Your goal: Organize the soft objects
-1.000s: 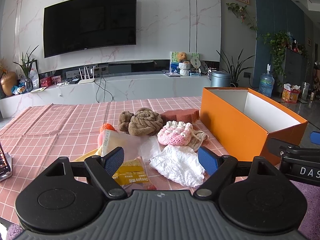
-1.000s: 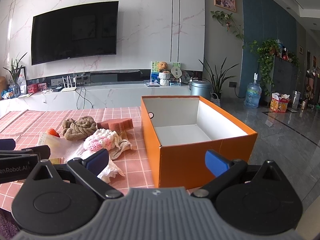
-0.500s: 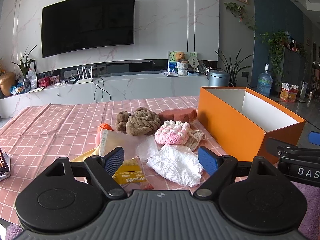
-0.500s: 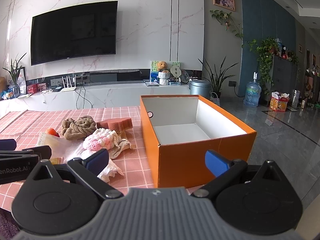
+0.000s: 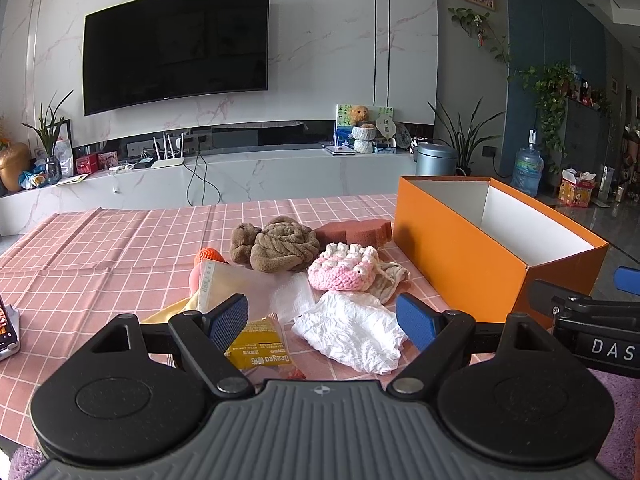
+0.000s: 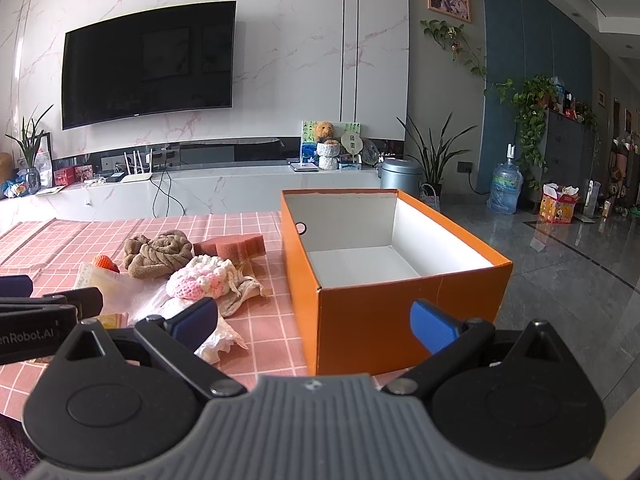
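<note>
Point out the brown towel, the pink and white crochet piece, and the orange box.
brown towel (image 5: 285, 246): left wrist view, middle of the rolled bundle.
pink and white crochet piece (image 5: 343, 268): left wrist view, centre of its top.
orange box (image 6: 404, 312): right wrist view, near outer wall.

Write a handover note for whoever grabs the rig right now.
Left gripper: open, holding nothing, just short of the white crumpled cloth.
Right gripper: open, holding nothing, at the orange box near corner.
The pile lies on the pink checked tablecloth left of the box: brown towel, pink knit piece, red-brown sponge.
Done: nothing boxed; the box shows nothing inside.
Left: everything.
</note>
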`<action>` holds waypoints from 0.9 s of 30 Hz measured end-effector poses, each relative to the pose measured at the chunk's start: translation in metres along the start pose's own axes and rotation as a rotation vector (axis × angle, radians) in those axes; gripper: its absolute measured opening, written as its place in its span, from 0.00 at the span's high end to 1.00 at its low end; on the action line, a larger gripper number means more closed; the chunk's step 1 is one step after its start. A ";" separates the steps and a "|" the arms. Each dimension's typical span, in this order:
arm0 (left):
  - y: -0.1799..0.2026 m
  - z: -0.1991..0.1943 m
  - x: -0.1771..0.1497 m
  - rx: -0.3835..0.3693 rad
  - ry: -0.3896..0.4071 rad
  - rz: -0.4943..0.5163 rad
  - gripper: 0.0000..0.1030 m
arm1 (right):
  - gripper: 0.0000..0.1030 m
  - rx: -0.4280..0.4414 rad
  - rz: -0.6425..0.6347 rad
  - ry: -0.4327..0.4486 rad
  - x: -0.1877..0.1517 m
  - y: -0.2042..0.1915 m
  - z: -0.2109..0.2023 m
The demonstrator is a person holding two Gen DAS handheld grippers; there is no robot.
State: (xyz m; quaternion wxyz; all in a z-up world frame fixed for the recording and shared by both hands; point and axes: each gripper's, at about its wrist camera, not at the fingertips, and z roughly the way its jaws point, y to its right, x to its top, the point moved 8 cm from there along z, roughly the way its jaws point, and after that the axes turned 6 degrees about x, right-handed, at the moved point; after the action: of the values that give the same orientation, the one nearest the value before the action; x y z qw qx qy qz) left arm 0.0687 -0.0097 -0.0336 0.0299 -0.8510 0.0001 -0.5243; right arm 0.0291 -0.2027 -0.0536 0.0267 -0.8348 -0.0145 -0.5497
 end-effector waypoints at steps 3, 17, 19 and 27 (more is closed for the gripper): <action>0.000 -0.001 0.000 -0.001 0.001 0.000 0.05 | 0.02 0.000 0.000 0.000 0.000 0.000 0.000; -0.002 -0.004 0.000 -0.025 0.006 -0.023 0.05 | 0.02 0.005 0.001 0.006 -0.001 0.000 0.000; -0.005 -0.003 -0.001 -0.036 -0.004 -0.036 0.05 | 0.02 0.044 0.019 0.037 -0.002 0.000 -0.001; -0.018 0.006 -0.007 -0.063 -0.052 -0.053 0.05 | 0.02 0.155 -0.017 0.004 -0.006 -0.018 0.006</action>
State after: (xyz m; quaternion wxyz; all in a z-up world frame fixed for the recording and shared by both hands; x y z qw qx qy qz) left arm 0.0703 0.0091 -0.0417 -0.0107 -0.8645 -0.0065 -0.5024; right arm 0.0309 -0.1847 -0.0612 0.0866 -0.8290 -0.0641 -0.5488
